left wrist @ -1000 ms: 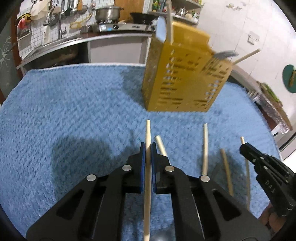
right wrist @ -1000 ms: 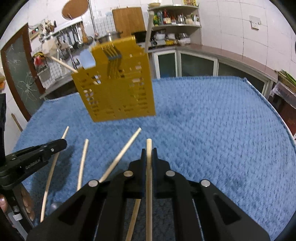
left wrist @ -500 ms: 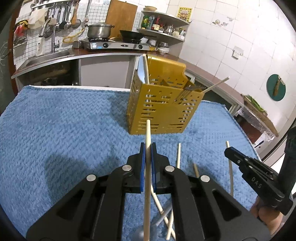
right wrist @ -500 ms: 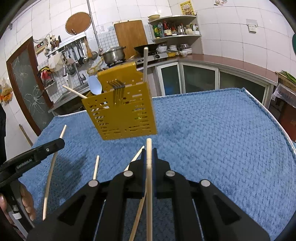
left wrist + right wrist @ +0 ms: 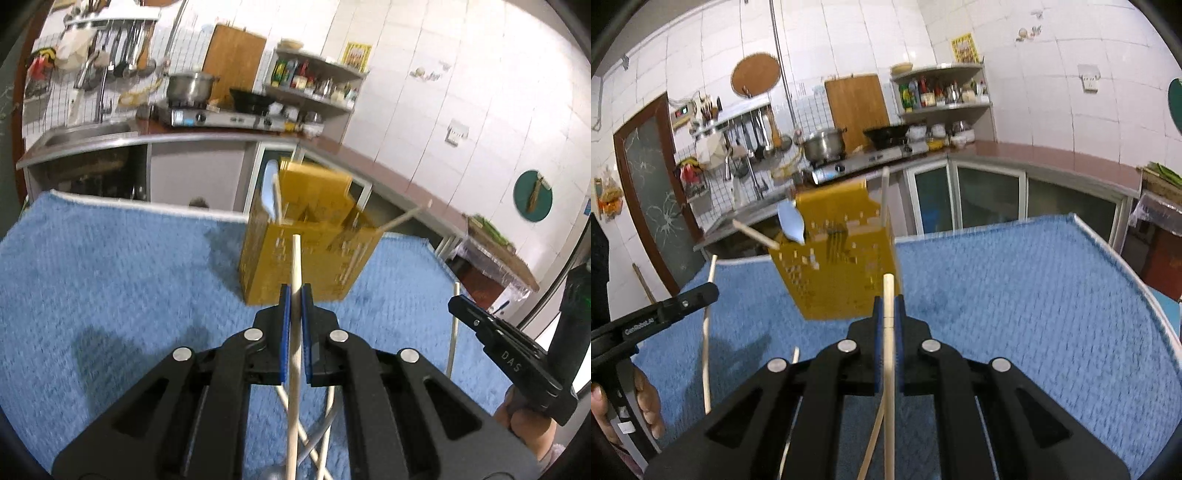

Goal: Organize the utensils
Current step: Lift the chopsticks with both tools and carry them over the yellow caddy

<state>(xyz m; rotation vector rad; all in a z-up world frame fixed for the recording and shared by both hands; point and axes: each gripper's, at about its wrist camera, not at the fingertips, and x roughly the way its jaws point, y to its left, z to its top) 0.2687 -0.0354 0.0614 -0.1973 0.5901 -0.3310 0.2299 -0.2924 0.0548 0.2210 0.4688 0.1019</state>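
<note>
Both grippers have risen since a second ago, so the yellow holder (image 5: 306,258) now sits lower and smaller ahead. The left gripper (image 5: 295,295) is clamped tight on a wooden chopstick (image 5: 294,332), its long axis running straight forward toward the holder. The right gripper (image 5: 888,306) pinches its own chopstick (image 5: 889,350) the same way. Motion blur smears the holder's slots. Loose chopsticks (image 5: 706,332) lie on the blue towel (image 5: 110,277), partly hidden beneath the gripper bodies.
</note>
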